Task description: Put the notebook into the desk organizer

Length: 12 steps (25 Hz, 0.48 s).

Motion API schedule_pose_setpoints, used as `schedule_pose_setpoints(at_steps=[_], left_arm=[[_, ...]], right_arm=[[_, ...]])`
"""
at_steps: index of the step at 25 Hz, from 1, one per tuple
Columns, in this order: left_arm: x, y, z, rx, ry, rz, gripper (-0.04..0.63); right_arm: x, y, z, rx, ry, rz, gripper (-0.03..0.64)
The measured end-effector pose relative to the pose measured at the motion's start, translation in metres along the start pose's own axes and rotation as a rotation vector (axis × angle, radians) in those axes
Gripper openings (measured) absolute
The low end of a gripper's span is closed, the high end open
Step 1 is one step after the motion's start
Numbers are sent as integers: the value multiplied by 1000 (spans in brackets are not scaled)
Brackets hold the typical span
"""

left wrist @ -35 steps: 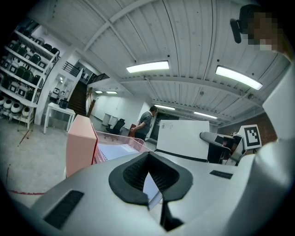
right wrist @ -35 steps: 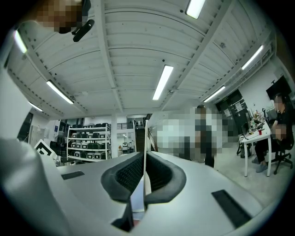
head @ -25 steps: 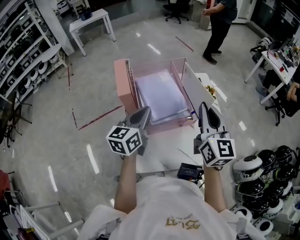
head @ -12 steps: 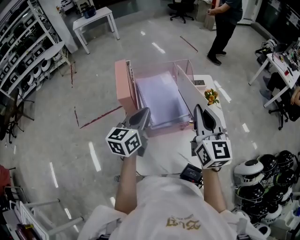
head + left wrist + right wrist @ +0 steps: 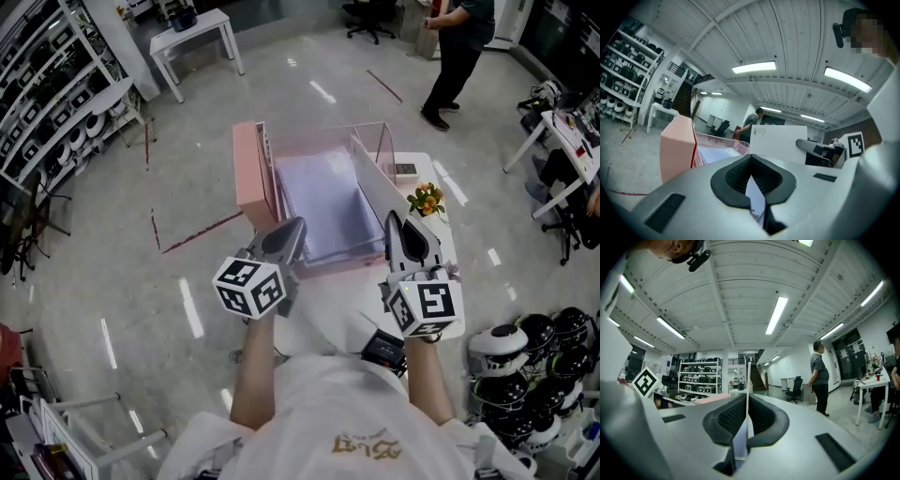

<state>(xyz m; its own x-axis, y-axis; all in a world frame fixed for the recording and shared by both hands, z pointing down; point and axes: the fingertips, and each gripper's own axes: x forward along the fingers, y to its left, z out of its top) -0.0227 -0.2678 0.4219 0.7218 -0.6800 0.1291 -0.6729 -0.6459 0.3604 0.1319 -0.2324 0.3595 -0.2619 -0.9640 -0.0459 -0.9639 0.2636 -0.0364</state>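
Note:
A pink desk organizer (image 5: 251, 178) stands on a small white table (image 5: 328, 309). The pale spiral notebook (image 5: 323, 197) lies flat inside it. A white upright panel (image 5: 380, 183) rises along its right side. My left gripper (image 5: 292, 225) hovers shut and empty at the organizer's front left corner. My right gripper (image 5: 394, 220) is at the panel's near end. In the right gripper view a thin white edge runs up out of the closed jaws of my right gripper (image 5: 747, 401). The left gripper view shows the organizer (image 5: 677, 145), the notebook (image 5: 715, 153) and the panel (image 5: 780, 138).
Orange flowers (image 5: 427, 199) and a small dark item (image 5: 406, 170) sit on the table right of the organizer. A person (image 5: 457, 56) stands far right. Shelving (image 5: 56, 103) lines the left, a white table (image 5: 192, 33) stands behind, and helmets (image 5: 525, 366) lie at lower right.
The head view has shifted a little. The right gripper has edged slightly left, closer to the panel's near end. The left gripper keeps its place, and the notebook has not moved.

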Motion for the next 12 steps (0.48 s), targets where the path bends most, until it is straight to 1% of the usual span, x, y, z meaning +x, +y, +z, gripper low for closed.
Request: schedule_pose_setpoints(at_steps=[5,12], left_arm=[[-1,6,0,-12,-1,5,17],[-5,8,1,3,11,12,17]], right_arm=[[11,3,-10,-21,22,14,21],[25,19,-15,-36,38,57,21]])
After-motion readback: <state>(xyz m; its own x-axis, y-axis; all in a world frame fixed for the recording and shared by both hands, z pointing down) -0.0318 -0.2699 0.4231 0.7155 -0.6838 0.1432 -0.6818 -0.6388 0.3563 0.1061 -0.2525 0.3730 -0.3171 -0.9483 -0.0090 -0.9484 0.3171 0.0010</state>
